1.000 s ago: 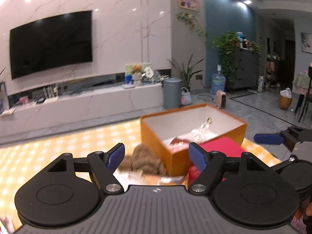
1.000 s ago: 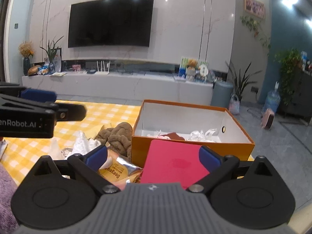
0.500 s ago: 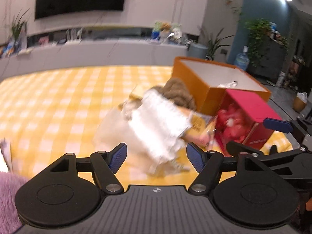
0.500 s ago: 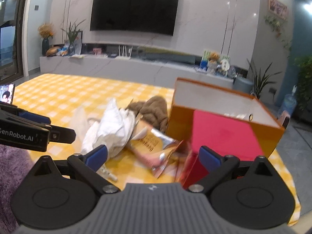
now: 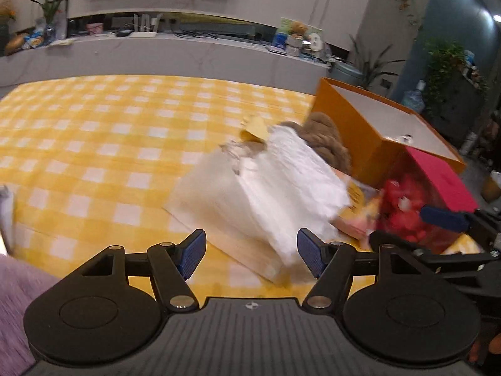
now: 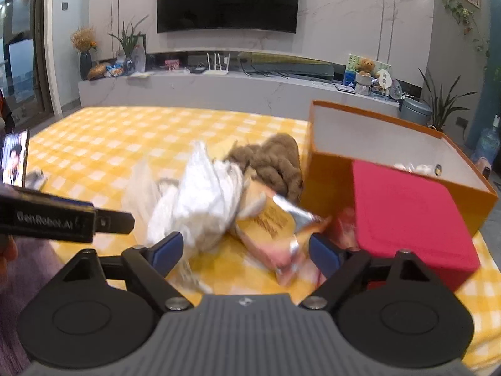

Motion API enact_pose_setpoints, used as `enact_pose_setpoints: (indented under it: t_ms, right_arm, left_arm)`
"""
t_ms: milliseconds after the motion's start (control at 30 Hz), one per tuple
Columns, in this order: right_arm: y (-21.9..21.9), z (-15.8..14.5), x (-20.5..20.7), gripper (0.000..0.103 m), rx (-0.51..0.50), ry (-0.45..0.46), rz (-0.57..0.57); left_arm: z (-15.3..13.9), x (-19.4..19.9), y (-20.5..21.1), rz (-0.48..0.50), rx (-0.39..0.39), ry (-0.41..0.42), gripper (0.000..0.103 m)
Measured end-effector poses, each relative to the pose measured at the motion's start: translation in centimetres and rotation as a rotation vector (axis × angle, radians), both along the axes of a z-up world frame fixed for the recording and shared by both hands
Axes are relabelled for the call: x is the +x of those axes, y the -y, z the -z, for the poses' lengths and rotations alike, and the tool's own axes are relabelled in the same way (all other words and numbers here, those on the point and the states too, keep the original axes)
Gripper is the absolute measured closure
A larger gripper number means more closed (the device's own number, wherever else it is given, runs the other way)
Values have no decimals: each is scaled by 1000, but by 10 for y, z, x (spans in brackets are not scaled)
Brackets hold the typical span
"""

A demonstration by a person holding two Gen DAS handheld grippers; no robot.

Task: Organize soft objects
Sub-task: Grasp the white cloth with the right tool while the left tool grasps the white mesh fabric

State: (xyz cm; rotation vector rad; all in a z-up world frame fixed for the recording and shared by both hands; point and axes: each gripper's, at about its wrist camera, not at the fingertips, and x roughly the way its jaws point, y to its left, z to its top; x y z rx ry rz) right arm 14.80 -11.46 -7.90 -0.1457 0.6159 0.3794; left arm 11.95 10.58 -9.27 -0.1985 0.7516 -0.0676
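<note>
Both grippers stand spread and empty: the left gripper [image 5: 251,253] faces the white crumpled cloth [image 5: 281,185] lying just ahead and slightly right, its long axis running far-left to near-right, so this arm looks the nearer one. Beyond it sit a brown knitted bundle [image 6: 272,159] and the orange box [image 6: 385,144] at right, while the right gripper [image 6: 245,250] hovers over a snack packet [image 6: 275,222] beside the red box [image 6: 410,216], which crowds any reach from that side

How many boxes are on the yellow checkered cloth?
2. The big orange box stands open at the right edge of the cloth. The red box leans against its front, nearer the right gripper.
</note>
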Motion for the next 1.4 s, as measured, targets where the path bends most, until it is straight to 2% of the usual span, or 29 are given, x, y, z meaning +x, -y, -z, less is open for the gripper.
enact_pose_setpoints:
  t_ms: [100, 200, 267, 333, 400, 500, 567, 667, 767, 800, 833, 933, 1067, 1133, 1167, 1200, 1233, 1267, 1333, 1400]
  right_arm:
    - [-14, -5, 15, 17, 11, 11, -34]
    - [-33, -6, 28, 17, 1, 34, -84]
    - [-45, -5, 36, 22, -7, 46, -117]
    - [-56, -3, 44, 31, -7, 36, -144]
    - [-63, -1, 54, 39, 8, 10, -155]
    - [-69, 9, 70, 39, -16, -30, -142]
    - [-70, 19, 82, 39, -27, -93, -142]
    - [-66, 35, 89, 41, -7, -168, -144]
    - [-64, 44, 86, 59, 2, -172, -142]
    - [-65, 46, 85, 74, 3, -180, -150]
    - [-66, 49, 84, 81, 6, -208, -163]
    - [-64, 59, 77, 83, 57, -224, -163]
    - [-60, 62, 75, 83, 88, -226, -149]
    - [-57, 59, 74, 83, 92, -226, -148]
    - [-55, 57, 72, 83, 94, -225, -148]
    - [-54, 55, 70, 85, 98, -223, -149]
    - [-52, 51, 69, 87, 102, -217, -150]
    - [-50, 48, 66, 87, 101, -211, -150]
    - [-44, 42, 63, 88, 104, -198, -145]
    - [-37, 35, 57, 88, 107, -189, -130]
  left_arm:
    - [-2, 10, -7, -37, 36, -23, 25]
    - [-2, 17, -18, -65, 17, -25, 25]
    - [1, 20, -24, -98, 10, -33, 25]
    - [8, 22, -29, -111, -5, -57, 27]
    - [13, 25, -28, -121, -1, -85, 31]
    - [15, 27, -32, -143, -18, -90, 31]
    - [16, 28, -35, -132, -61, -80, 30]
    - [19, 32, -32, -126, -70, -82, 29]
    - [24, 39, -28, -118, -120, -87, 20]
    - [26, 42, -26, -116, -136, -89, 19]
    - [29, 44, -25, -116, -145, -94, 18]
    - [35, 49, -23, -139, -132, -123, 20]
    - [41, 53, -22, -156, -100, -173, 34]
    - [43, 54, -20, -145, -83, -185, 55]
    - [43, 54, -18, -136, -80, -188, 62]
    - [44, 54, -18, -127, -79, -193, 76]
    - [45, 54, -18, -120, -81, -200, 82]
    - [45, 54, -18, -115, -86, -201, 84]
    - [45, 53, -18, -113, -94, -197, 95]
    - [44, 51, -17, -110, -96, -195, 98]
